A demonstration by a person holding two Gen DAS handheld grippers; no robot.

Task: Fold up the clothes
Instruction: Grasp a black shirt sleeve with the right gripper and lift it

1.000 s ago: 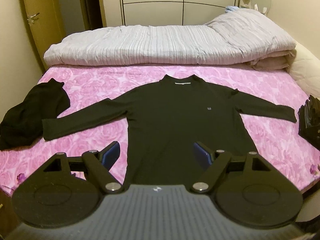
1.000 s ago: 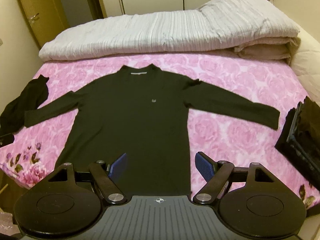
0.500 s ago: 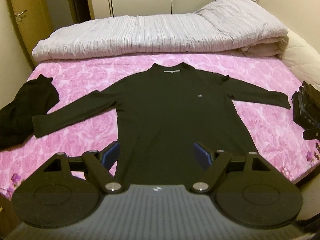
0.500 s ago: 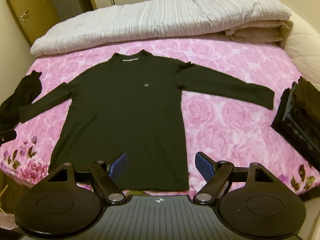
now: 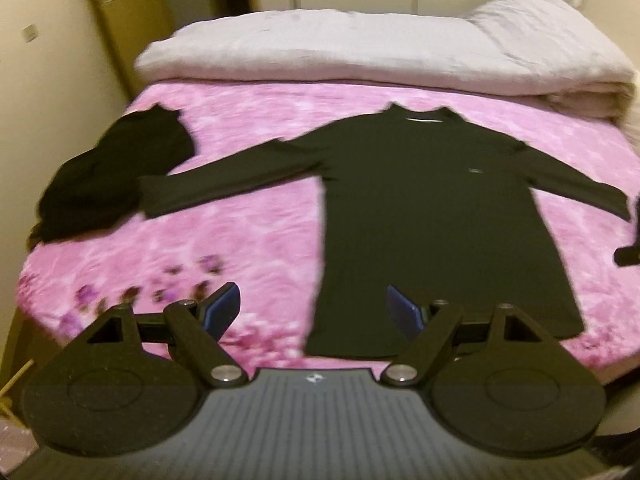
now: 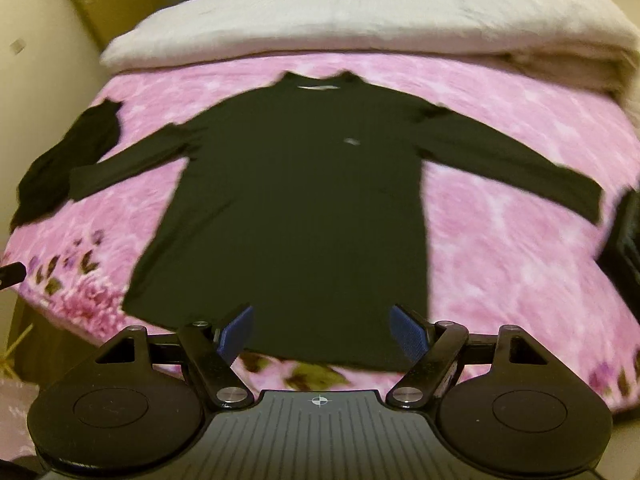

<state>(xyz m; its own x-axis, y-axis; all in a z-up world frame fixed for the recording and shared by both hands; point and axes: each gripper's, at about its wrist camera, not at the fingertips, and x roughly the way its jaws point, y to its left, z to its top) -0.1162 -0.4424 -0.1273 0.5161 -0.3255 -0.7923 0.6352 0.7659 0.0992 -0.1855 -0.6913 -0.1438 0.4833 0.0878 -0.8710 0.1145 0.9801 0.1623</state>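
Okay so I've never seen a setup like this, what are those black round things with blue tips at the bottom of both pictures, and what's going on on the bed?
Those are two hand-held grippers, one in each of a person's hands. Each carries a wide-angle camera looking forward along its two blue-padded fingers, so each picture shows its own gripper at the bottom edge.

One picture comes from the left gripper, the other from the right gripper. Both are open and hold nothing.

On the pink floral bed cover a black long-sleeved shirt lies flat, front up, sleeves spread out, ready for folding. A crumpled dark garment sits by the end of one sleeve. A folded pale quilt lies across the far end of the bed. Something dark shows at the right edge, too cut off to identify. Both pictures are blurred.
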